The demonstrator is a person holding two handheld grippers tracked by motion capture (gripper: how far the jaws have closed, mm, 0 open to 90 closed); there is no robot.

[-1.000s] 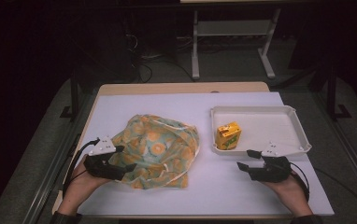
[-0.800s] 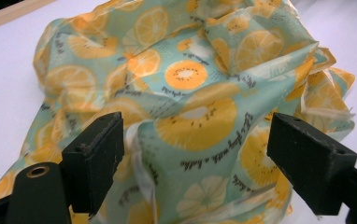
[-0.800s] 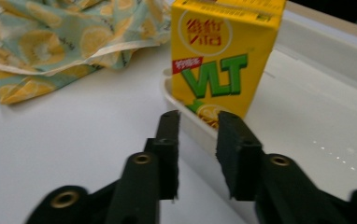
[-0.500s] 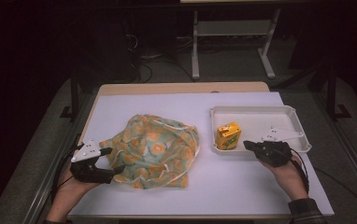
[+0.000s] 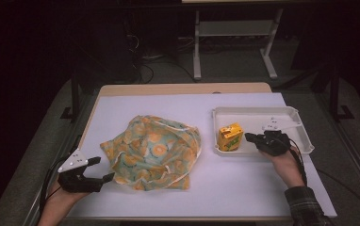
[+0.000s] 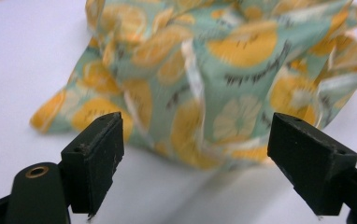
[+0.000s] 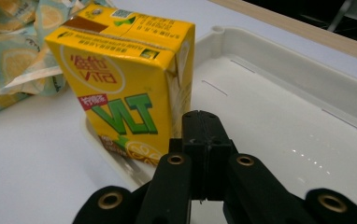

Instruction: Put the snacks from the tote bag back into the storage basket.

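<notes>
1. At lower left of the high view, left gripper (image 5: pixel 103 170) held in a hand (image 5: pixel 58 207), jaws spread wide with nothing between them, tips just short of the cloth's near-left corner.
2. In the left gripper view, two black jaws far apart at the bottom edge, bare table between them, folds of the cloth (image 6: pixel 223 79) beyond.
3. Centre-left of the high view, cloth bag (image 5: pixel 154 150) printed with orange slices on pale green, crumpled in a heap on the white table (image 5: pixel 244 188).
4. Right of centre, yellow drink carton (image 5: pixel 229 137) upright in the near-left corner of the white tray (image 5: pixel 258 113).
5. Far right, right gripper (image 5: pixel 248 137) in a hand (image 5: pixel 286 162), over the tray's near edge, tips just beside the carton.
6. In the right gripper view, jaws pressed together, gripping nothing, carton (image 7: pixel 125 79) close behind them, touch not discernible.
</notes>
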